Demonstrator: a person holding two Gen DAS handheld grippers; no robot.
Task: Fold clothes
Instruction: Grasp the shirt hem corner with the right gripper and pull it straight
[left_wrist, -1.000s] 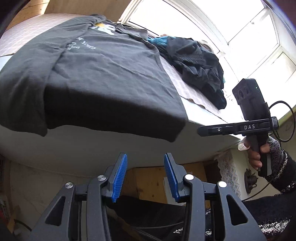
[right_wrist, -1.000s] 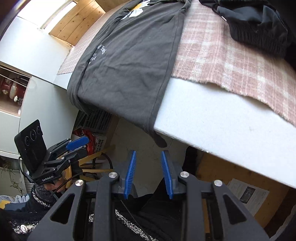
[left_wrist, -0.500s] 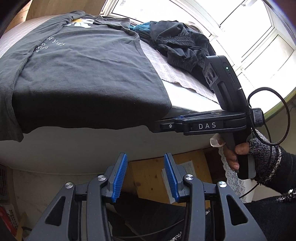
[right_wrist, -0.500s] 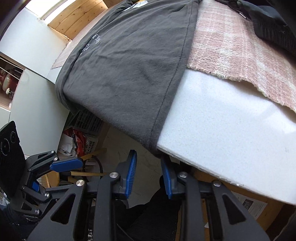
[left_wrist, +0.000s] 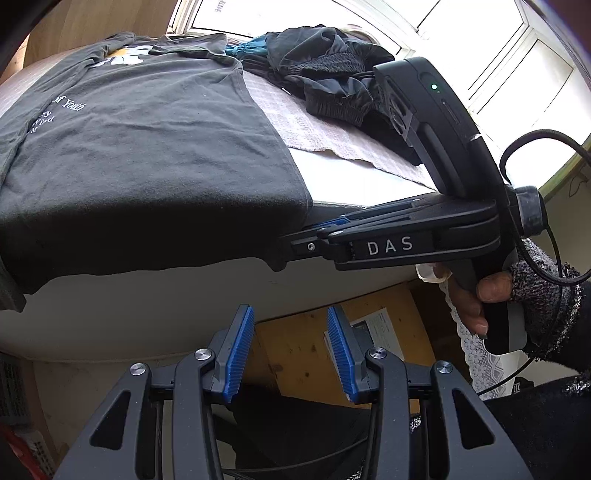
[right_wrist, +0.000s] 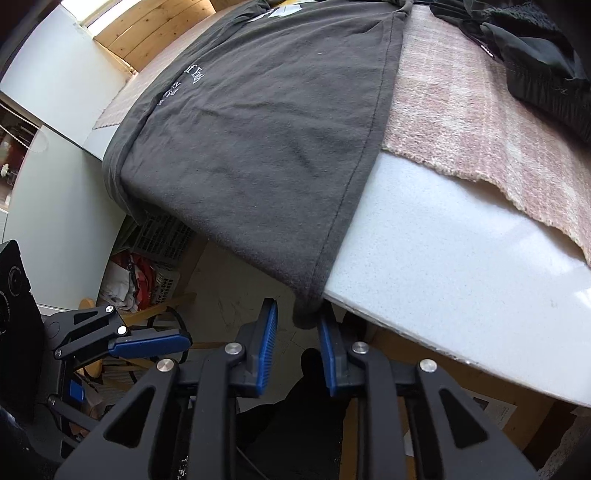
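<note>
Leftmost, the left gripper (left_wrist: 290, 350) is held below the white table (right_wrist: 461, 258) edge, jaws parted and empty. Further right, the dark grey T-shirt (right_wrist: 266, 140) is spread flat, its hem draped over the edge. Its right hem corner is flanked by the right gripper (right_wrist: 297, 341), whose jaws are parted, not clamped.

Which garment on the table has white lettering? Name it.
The dark grey T-shirt, spread flat with its hem hanging over the table edge. The black clothes heaped near the window show no lettering.
</note>
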